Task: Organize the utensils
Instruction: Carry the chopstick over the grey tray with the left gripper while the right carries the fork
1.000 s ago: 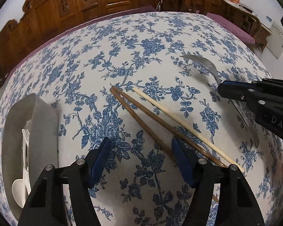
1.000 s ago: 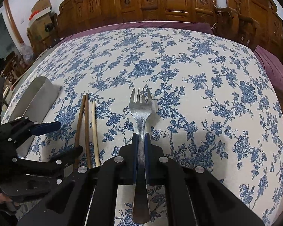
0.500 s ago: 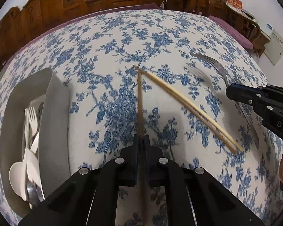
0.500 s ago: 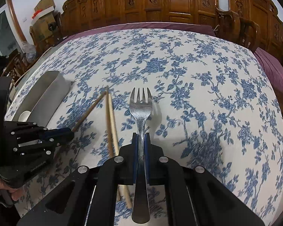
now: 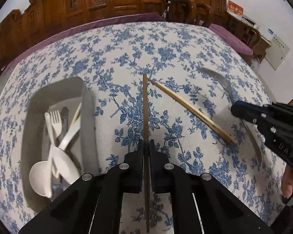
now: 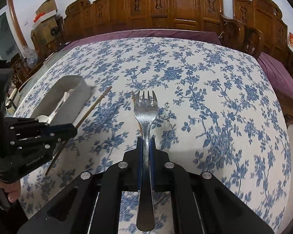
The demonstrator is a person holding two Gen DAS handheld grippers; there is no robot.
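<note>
Left gripper (image 5: 146, 146) is clamping one brown chopstick (image 5: 144, 105); right gripper (image 6: 146, 146) is pinching the metal fork (image 6: 146, 109). Gray bin (image 5: 87, 105) is already holding cutlery; remaining chopsticks (image 5: 193, 111) are waiting on the surface.

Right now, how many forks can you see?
2: a metal fork gripped in the right claw, a white fork in the grey tray. More may hide beneath the spoons.

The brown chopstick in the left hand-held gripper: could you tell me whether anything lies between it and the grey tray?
Nothing visible does: only bare tablecloth separates the brown chopstick, clamped in the left hand-held gripper, from the grey tray.
</note>
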